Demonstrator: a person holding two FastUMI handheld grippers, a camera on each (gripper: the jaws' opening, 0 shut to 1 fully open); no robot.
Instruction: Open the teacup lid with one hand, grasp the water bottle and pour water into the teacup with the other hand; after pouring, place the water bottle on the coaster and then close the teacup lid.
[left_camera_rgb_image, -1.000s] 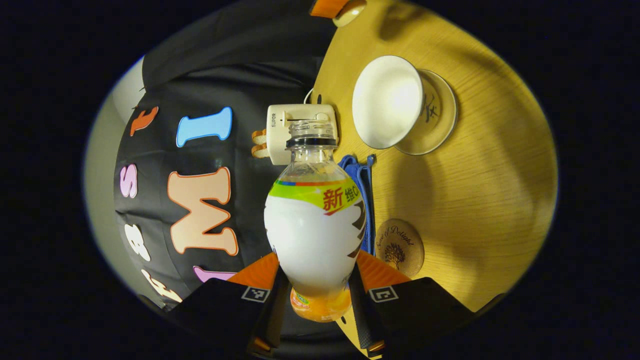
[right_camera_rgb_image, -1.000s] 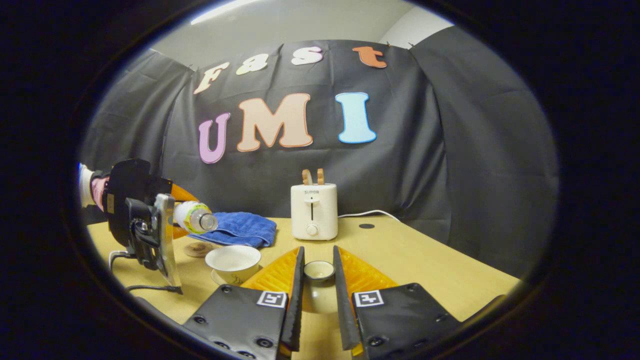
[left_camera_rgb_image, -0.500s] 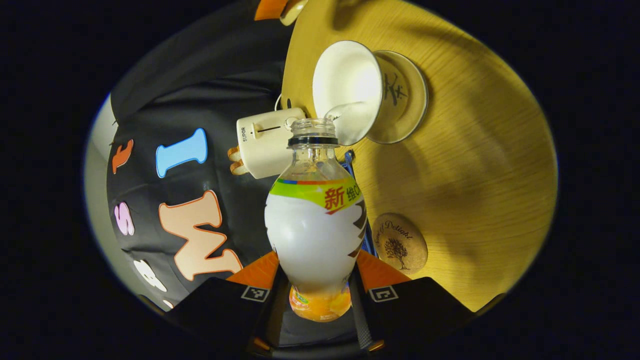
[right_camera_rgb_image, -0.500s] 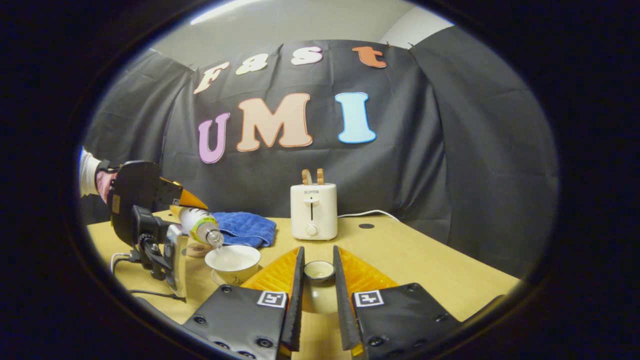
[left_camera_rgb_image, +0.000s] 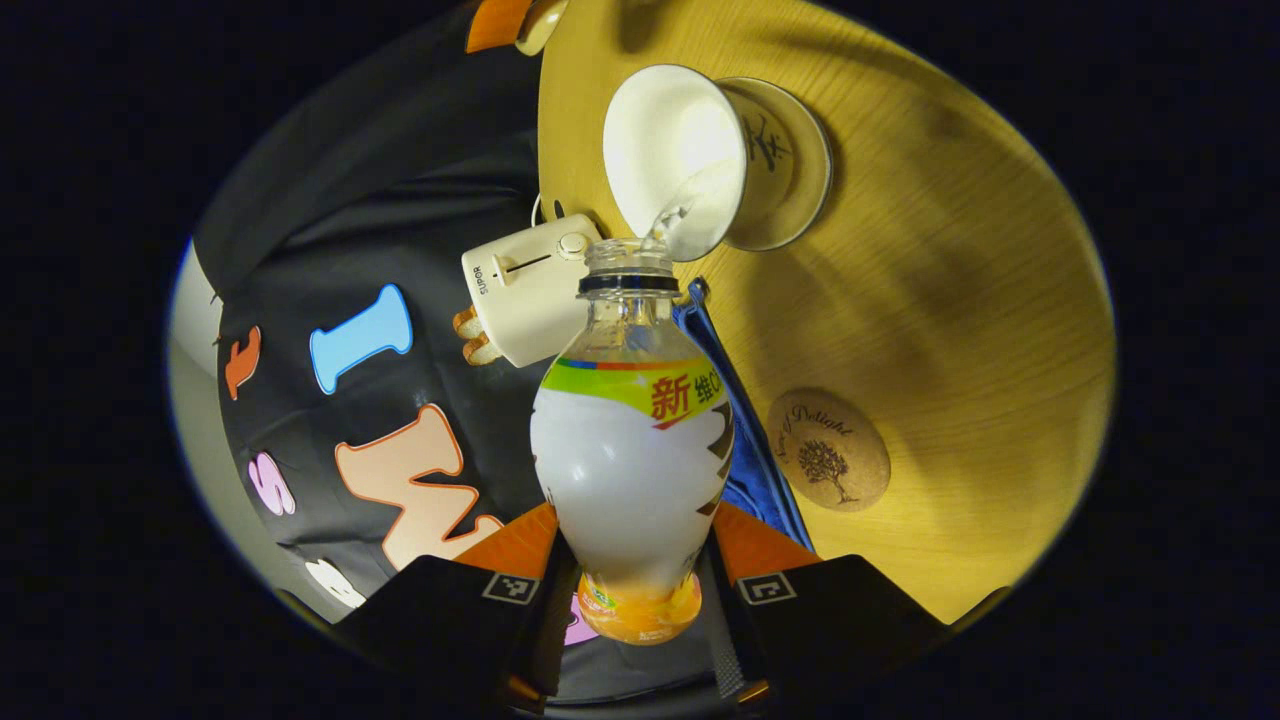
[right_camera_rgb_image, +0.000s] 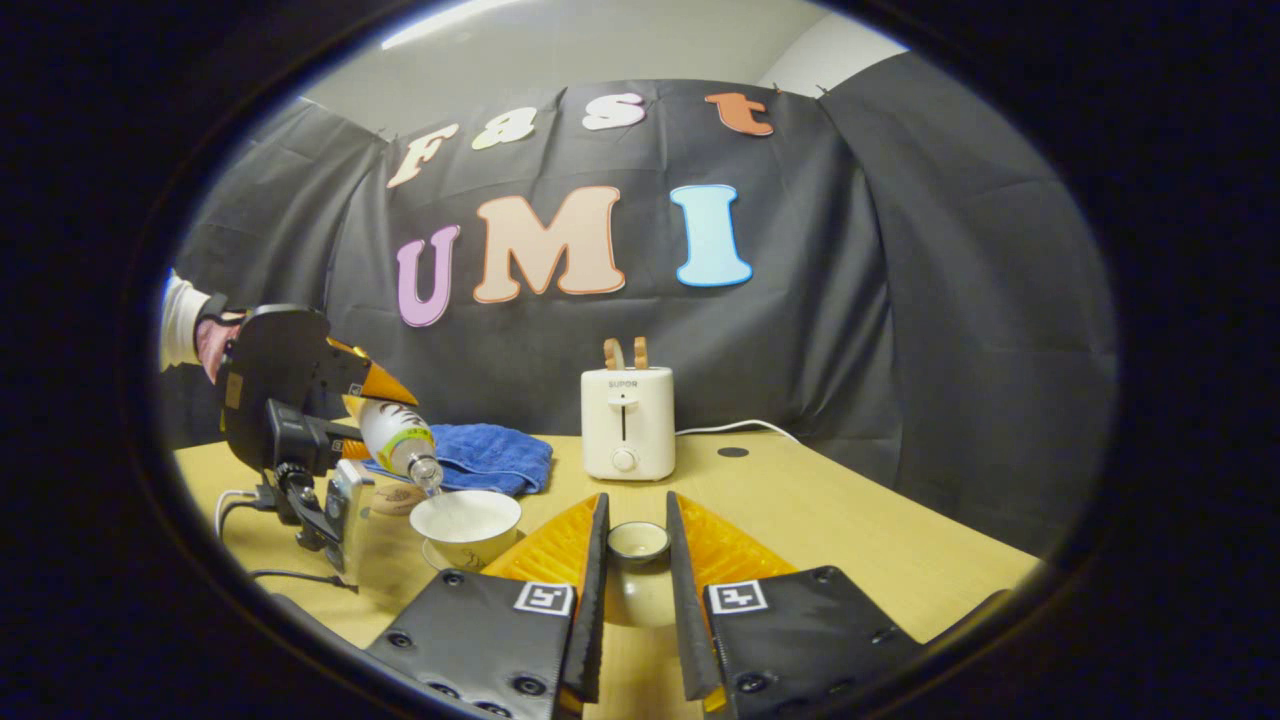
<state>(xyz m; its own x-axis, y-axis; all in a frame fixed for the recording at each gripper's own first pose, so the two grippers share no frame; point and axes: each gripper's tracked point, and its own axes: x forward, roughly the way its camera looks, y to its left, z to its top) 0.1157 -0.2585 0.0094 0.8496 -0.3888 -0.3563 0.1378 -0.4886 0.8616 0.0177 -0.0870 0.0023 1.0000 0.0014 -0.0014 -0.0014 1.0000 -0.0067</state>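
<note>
Tongs around teacup lid

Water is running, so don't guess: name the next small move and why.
Probably hold the tilt briefly: the left hand-held gripper has the water bottle mouth over the teacup, water streaming in, while the right hand-held gripper holds the lid aside.

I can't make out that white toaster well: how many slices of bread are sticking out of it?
2. Both slices stand side by side in the top of the toaster, at the back of the table: one on the left, the other right beside it.
</note>
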